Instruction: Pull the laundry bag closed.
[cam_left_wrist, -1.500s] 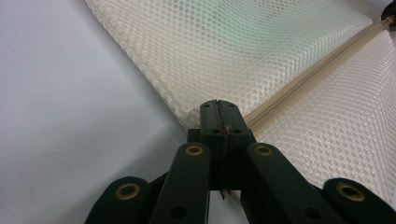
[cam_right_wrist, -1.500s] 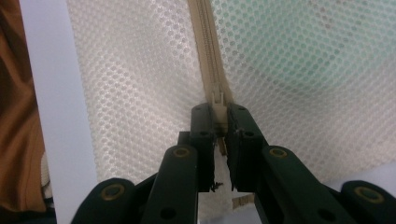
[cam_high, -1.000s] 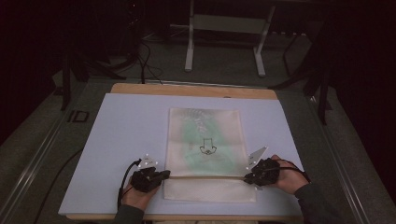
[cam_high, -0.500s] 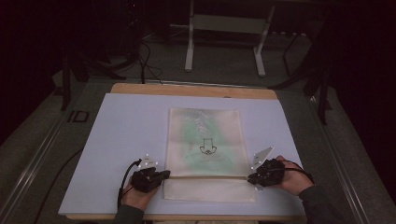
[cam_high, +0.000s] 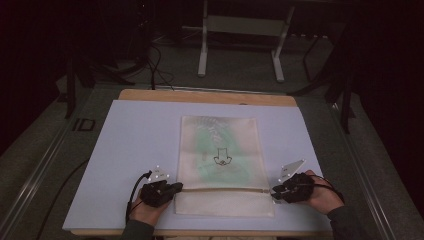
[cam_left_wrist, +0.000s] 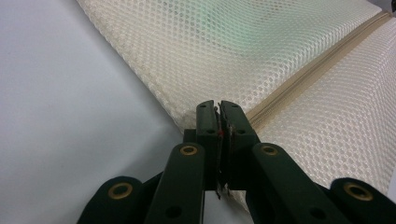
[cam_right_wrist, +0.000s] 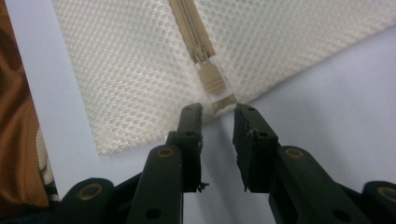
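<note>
Two grippers at the mesh bag's (cam_high: 219, 165) near zipper line (cam_high: 225, 189), left gripper (cam_left_wrist: 219, 108) at 9 o'clock, jaws just easing apart, nearly closed on its edge, right gripper (cam_right_wrist: 218, 112) at 3 o'clock, shifted outward since before, jaws just opening, clear of zipper pull (cam_right_wrist: 214, 79), bag mid-table (cam_high: 125, 150), black arrow print (cam_high: 222, 157), no readable writing.

Wooden table (cam_high: 150, 94), its far edge bare wood. A pale lilac-white sheet (cam_high: 130, 145) covers nearly the whole top. One cream mesh bag (cam_high: 220, 165) lies flat on the sheet, centre, slightly toward the near edge. A zipper (cam_high: 225, 189) runs left to right across its near part, with its pull (cam_right_wrist: 212, 79) at the right end. Green contents show faintly through the mesh.
</note>
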